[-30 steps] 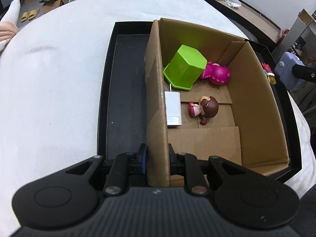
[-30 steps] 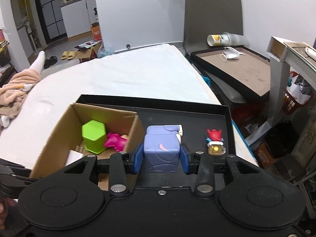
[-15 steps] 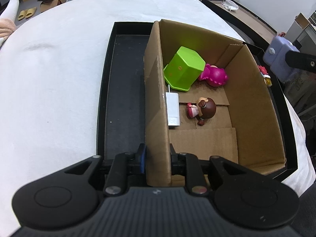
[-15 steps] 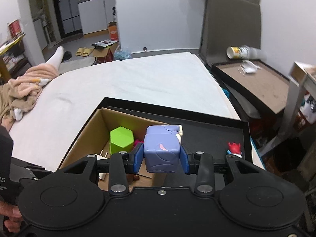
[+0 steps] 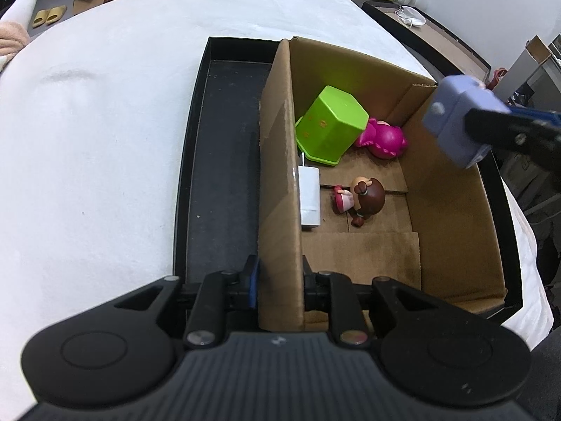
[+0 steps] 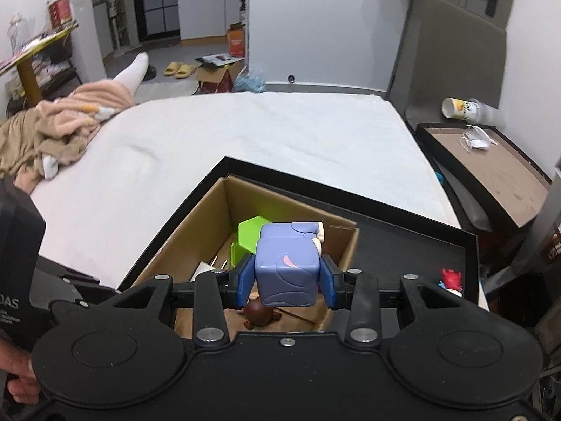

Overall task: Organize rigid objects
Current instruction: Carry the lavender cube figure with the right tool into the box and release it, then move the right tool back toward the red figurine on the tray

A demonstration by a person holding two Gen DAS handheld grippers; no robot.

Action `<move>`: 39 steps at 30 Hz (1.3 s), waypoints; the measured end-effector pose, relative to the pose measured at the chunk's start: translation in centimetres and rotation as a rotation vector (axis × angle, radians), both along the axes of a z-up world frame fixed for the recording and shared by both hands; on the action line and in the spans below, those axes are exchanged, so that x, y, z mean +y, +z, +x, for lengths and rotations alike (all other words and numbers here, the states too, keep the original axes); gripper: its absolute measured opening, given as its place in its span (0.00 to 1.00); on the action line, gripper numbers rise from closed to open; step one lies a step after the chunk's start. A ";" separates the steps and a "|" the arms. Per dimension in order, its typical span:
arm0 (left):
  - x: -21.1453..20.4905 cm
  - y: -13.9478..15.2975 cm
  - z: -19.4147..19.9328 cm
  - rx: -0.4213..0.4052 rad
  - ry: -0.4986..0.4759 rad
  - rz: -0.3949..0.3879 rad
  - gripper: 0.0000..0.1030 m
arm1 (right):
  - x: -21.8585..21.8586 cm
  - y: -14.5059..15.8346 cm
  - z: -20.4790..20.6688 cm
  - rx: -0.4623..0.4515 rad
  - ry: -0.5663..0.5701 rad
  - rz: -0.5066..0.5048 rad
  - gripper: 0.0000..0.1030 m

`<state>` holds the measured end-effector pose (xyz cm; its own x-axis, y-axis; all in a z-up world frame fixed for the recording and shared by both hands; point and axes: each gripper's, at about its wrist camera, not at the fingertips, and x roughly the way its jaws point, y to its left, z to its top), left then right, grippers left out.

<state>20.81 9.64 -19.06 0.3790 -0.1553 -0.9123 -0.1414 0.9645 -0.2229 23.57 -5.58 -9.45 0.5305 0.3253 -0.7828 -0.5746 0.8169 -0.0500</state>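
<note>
An open cardboard box (image 5: 452, 217) sits in a black tray (image 5: 224, 161) on a white bed. Inside lie a green hexagonal cup (image 5: 331, 124), a pink figure (image 5: 384, 137), a brown-haired doll (image 5: 364, 198) and a white charger (image 5: 308, 194). My left gripper (image 5: 280, 280) is shut on the box's left wall (image 5: 278, 182). My right gripper (image 6: 285, 280) is shut on a purple block toy (image 6: 285, 266) and holds it above the box; it also shows in the left wrist view (image 5: 459, 122) over the box's right wall.
A small red toy (image 6: 450, 279) lies on the tray right of the box. A beige blanket (image 6: 59, 122) is heaped at the bed's far left. A low side table (image 6: 491, 165) with a mask and a tipped cup stands right of the bed.
My right gripper has carried the purple block up and leftward from over the tray to above the box. My left gripper has kept its hold on the box wall.
</note>
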 end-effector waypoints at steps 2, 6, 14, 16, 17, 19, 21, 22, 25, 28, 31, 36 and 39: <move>0.0 0.0 0.0 -0.001 -0.001 -0.001 0.19 | 0.4 -0.4 0.0 0.008 0.009 -0.007 0.37; 0.0 0.0 -0.1 -0.002 -0.003 0.000 0.19 | 1.1 -1.2 0.0 0.017 0.013 -0.020 0.37; -0.2 0.2 -0.1 -0.008 -0.008 0.013 0.21 | 0.6 -1.4 0.2 0.019 -0.017 -0.024 0.49; -0.2 0.2 -0.1 -0.005 -0.005 0.011 0.20 | -0.2 -1.0 0.4 0.031 -0.036 0.000 0.49; -0.2 0.2 -0.1 -0.003 -0.002 0.010 0.20 | -0.6 -0.8 0.6 0.037 -0.044 0.012 0.49; -0.2 0.2 -0.1 -0.003 -0.001 0.009 0.21 | -1.4 -0.5 0.7 0.046 -0.059 0.032 0.52; -0.3 0.3 -0.1 -0.003 -0.002 0.016 0.20 | -2.2 -0.1 0.8 0.045 -0.076 0.048 0.64; -0.3 0.3 -0.1 -0.003 -0.002 0.016 0.20 | -2.6 0.1 0.8 0.038 -0.084 0.056 0.66; -0.4 0.3 -0.1 -0.003 -0.001 0.022 0.20 | -3.7 0.3 1.0 0.030 -0.094 0.062 0.70; -0.5 0.4 -0.1 0.000 0.001 0.028 0.20 | -4.7 0.1 1.2 0.027 -0.117 0.059 0.72; -0.6 0.5 -0.1 -0.006 0.005 0.040 0.20 | -5.6 -0.3 1.4 0.015 -0.150 0.039 0.75; -0.8 1.2 -0.6 -0.040 -0.002 0.043 0.21 | -7.4 -1.0 1.7 0.029 -0.186 0.045 0.75; -0.8 1.6 -0.9 -0.058 0.007 0.046 0.21 | -8.4 -1.4 1.9 0.035 -0.209 0.051 0.77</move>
